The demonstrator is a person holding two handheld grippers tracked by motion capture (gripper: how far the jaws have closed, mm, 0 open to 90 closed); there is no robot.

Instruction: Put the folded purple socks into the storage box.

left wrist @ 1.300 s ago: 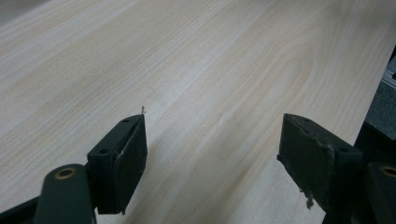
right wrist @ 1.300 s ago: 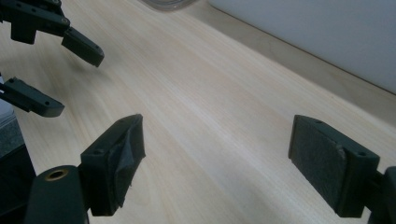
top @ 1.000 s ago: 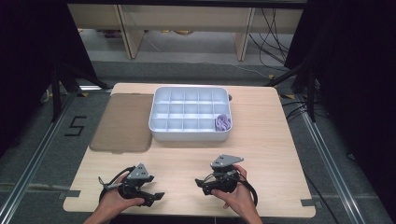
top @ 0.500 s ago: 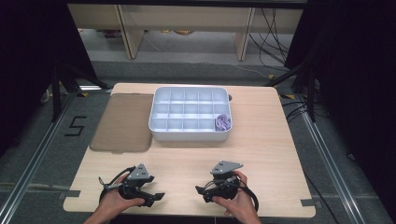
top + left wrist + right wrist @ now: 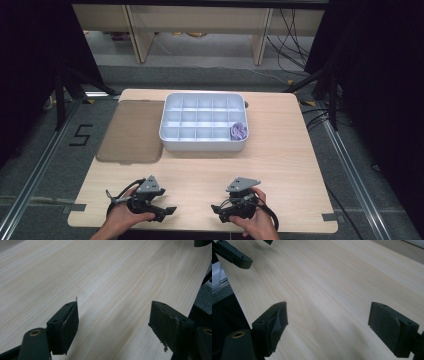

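Resting near the front edge of the light wooden table (image 5: 280, 160), two hand-held grippers are seen in the high view. The left gripper (image 5: 167, 211) is held by the left hand (image 5: 122, 220) at the front left of the table, with its jaws directed toward the middle. The right gripper (image 5: 216, 207) is held by the right hand (image 5: 257, 225) at the front centre-right, with its jaws directed toward the left gripper. The two grippers are kept apart, with bare tabletop between them.

In the left gripper view, the two black jaws are spread wide, and nothing but wood grain is seen between them. In the right gripper view, the jaws are likewise spread wide over bare wood, with nothing grasped; the jaw tips of the other gripper are seen at the upper left of that view.

A white compartment tray (image 5: 165, 131) is placed at the rear centre of the table, well apart from both grippers. A small purple object (image 5: 238, 131) is contained in the tray's front right compartment. A brown flat mat (image 5: 131, 131) is laid just beside the tray's left wall.
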